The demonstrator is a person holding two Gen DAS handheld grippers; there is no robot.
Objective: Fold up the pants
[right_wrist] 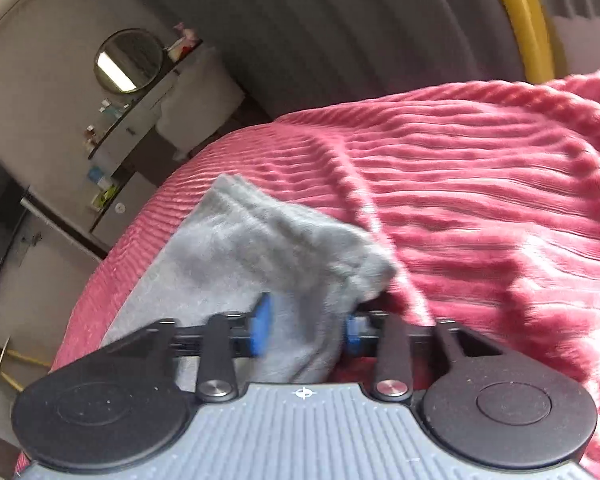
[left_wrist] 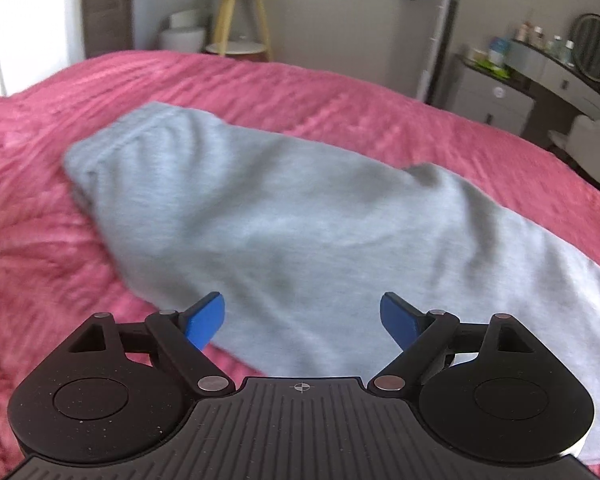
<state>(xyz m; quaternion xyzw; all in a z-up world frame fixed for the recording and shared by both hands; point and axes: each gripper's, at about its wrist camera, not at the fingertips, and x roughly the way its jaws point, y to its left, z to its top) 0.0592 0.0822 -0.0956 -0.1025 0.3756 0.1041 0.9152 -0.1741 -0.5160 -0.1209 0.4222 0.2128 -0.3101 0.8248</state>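
Note:
Light grey sweatpants [left_wrist: 284,216] lie folded lengthwise on a pink ribbed bedspread [left_wrist: 40,240], waistband at the far left, legs running to the near right. My left gripper [left_wrist: 302,316] is open, its blue fingertips [left_wrist: 206,320] spread above the near edge of the pants and holding nothing. In the right wrist view, my right gripper [right_wrist: 308,326] is shut on the cuff end of the grey pants [right_wrist: 260,248], the fabric bunched between its blue pads [right_wrist: 262,326] and lifted off the bedspread [right_wrist: 480,200].
A round wooden side table [left_wrist: 240,20] and a white bin [left_wrist: 182,36] stand beyond the bed's far edge. A dressing table with a round mirror [left_wrist: 596,46] and bottles is at the right. A yellow tube [right_wrist: 528,20] stands behind the bed.

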